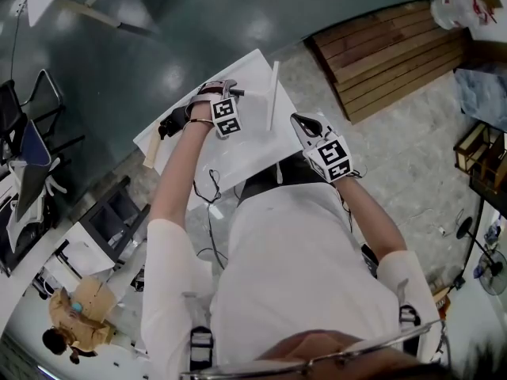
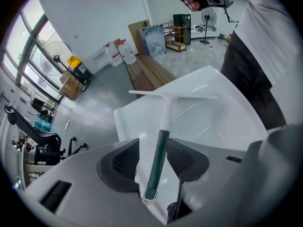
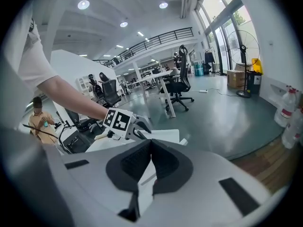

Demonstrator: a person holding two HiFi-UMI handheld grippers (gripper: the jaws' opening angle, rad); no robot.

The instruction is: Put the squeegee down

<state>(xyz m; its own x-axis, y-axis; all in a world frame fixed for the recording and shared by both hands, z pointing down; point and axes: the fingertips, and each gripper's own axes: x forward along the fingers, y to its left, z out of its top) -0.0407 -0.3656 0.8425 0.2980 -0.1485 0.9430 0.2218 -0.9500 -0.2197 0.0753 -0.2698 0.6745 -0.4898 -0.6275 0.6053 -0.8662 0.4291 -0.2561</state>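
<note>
Head view: white table [image 1: 238, 153] bearing the squeegee [image 1: 273, 93], its pale blade lying on the top. The left gripper [image 1: 228, 90] is over the handle end, and the right gripper [image 1: 301, 123] is near the blade's other side, apart from it.
Left gripper view: pads [image 2: 122, 163] spread wide, with the squeegee's green handle between them and neither pad pressing it; the tool rests on the table, blade crosswise at the far end.
Right gripper view: fingers [image 3: 135, 162] closed tip to tip on nothing, pointing across the table toward the left gripper.
</note>
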